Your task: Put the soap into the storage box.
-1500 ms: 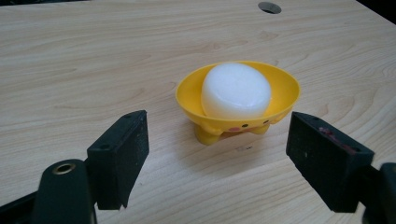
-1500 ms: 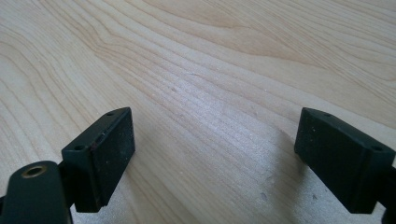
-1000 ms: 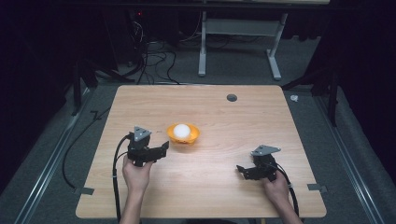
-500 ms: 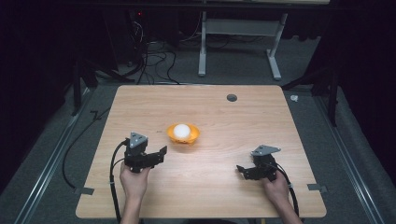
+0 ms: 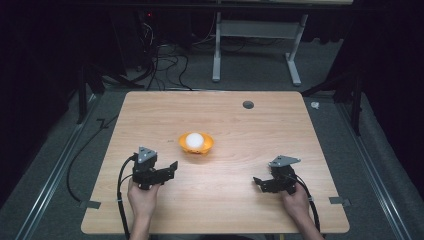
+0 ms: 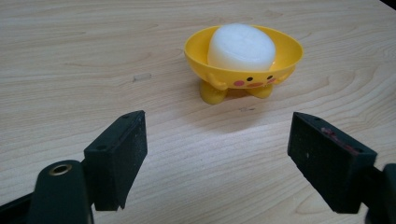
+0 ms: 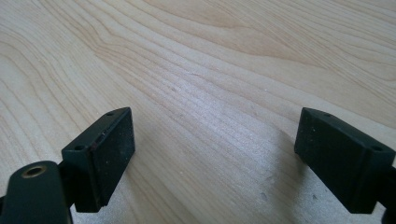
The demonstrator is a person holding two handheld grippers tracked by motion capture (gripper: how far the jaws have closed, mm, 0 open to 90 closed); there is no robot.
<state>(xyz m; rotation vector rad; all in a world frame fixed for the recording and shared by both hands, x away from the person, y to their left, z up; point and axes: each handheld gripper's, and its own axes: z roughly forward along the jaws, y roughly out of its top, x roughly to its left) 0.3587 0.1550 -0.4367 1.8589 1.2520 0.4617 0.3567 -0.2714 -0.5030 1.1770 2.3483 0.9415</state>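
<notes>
Both claws gape wide and empty — the left claw (image 5: 172, 166) faces the footed yellow plastic bowl (image 6: 243, 60) holding a white puck (image 6: 241, 46), the right claw (image 5: 258, 182) hovers over bare wooden desk (image 5: 240, 135).

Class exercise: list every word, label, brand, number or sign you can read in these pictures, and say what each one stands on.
There are none to read. The yellow bowl bears only a painted face, two dots, a small mouth and pink cheeks, with no letters. The white block in it, the wooden table and both grippers' black jaws carry no legible marking.

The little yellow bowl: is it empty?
No, in the left gripper view the yellow bowl holds a white rounded lump that rises above its rim.
</notes>
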